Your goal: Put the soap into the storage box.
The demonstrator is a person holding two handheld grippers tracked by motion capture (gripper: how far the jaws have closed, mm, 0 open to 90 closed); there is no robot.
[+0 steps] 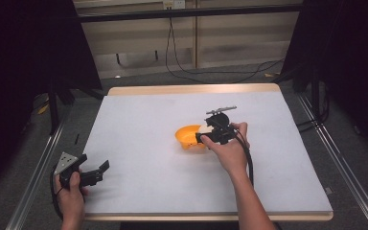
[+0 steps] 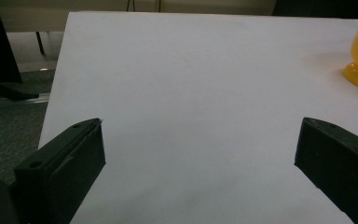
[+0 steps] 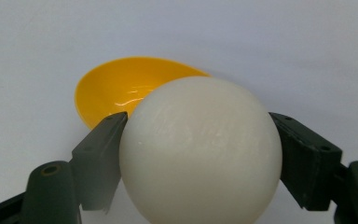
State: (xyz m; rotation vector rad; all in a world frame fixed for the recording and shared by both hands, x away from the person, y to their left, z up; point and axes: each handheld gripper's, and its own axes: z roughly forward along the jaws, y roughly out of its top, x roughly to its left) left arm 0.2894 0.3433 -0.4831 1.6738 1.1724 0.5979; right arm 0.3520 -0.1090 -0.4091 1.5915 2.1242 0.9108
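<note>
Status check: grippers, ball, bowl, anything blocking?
Right gripper shut on white ball, just short of orange bowl. Left gripper open, idle at table corner. Nothing blocking.

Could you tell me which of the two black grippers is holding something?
The right gripper: its jaws clamp a white ball by the yellow bowl; the left gripper stands open.

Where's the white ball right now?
The white ball is clamped in the right tongs, held at the yellow bowl near the table's centre in the high view.
</note>
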